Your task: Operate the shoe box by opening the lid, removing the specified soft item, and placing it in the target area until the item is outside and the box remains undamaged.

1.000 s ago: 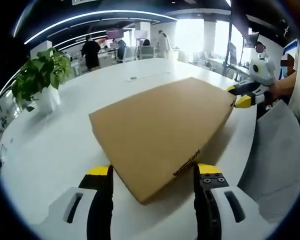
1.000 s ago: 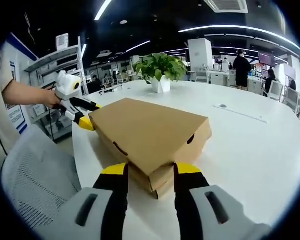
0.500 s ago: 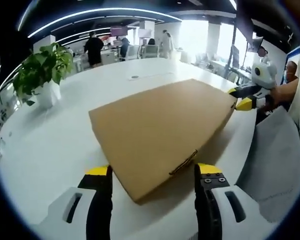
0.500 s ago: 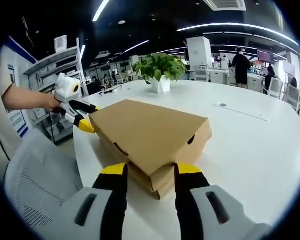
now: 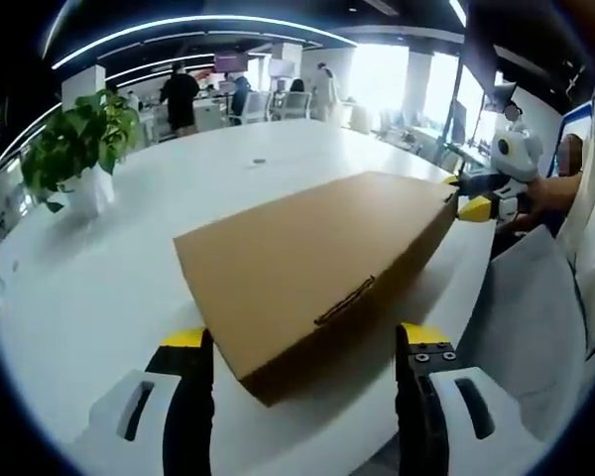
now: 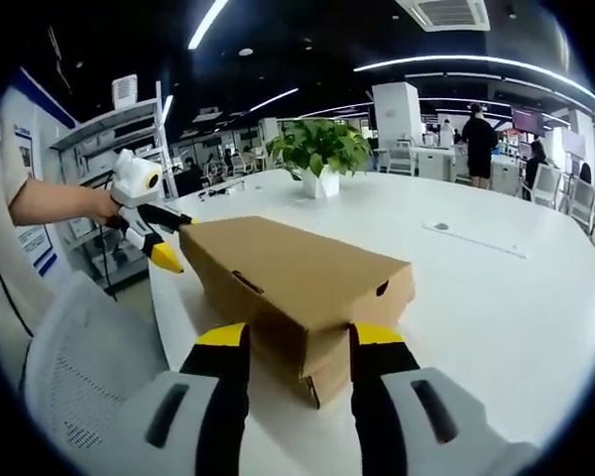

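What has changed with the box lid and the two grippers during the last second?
The lid of the shoe box has been lifted on the person's side: in the right gripper view a gap opened above the box base. The left gripper and right gripper still stand at opposite ends of the box. The box, the potted plant and the table stayed in place.

Left gripper [image 5: 297, 347] & right gripper [image 6: 297, 342]: yellow tips, black jaws, white bodies

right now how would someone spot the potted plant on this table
Start at the big white oval table with the brown cardboard shoe box near its edge. Beyond the box stands a leafy green plant in a small white pot, the table's one green thing.
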Motion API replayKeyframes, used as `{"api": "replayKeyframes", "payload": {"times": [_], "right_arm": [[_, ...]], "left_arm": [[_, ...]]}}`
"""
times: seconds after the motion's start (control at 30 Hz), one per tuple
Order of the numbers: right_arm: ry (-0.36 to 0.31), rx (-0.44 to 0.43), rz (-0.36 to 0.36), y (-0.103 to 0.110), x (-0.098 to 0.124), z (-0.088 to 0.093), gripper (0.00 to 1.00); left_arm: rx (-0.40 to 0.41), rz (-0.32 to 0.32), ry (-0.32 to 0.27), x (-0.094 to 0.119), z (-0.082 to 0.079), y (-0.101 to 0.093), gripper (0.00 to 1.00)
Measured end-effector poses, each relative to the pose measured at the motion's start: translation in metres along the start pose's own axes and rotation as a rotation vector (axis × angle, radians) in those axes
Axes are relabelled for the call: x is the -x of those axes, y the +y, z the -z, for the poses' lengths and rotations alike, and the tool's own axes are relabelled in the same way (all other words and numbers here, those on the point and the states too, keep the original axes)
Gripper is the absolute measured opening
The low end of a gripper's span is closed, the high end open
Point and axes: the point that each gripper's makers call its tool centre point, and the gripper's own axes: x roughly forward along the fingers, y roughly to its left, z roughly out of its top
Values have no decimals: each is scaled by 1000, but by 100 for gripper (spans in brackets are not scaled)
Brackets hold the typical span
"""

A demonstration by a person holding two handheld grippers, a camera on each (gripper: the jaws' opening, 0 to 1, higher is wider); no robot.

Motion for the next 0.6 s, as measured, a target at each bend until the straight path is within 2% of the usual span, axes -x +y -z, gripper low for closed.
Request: {"api": "replayKeyframes", "payload": {"times": [0.27,0.5,0.6], "right_arm": [[-42,-12,7,0,4,-18,40],[-83,25,4,0,6,-41,45],[-91,37,4,-1,5,-48,47]], "left_arm": [[16,-7,-39,10,-15,-2,76],[19,-16,-82,18,-34,-2,78],[5,-25,-79,19,-39,-2,79]]}}
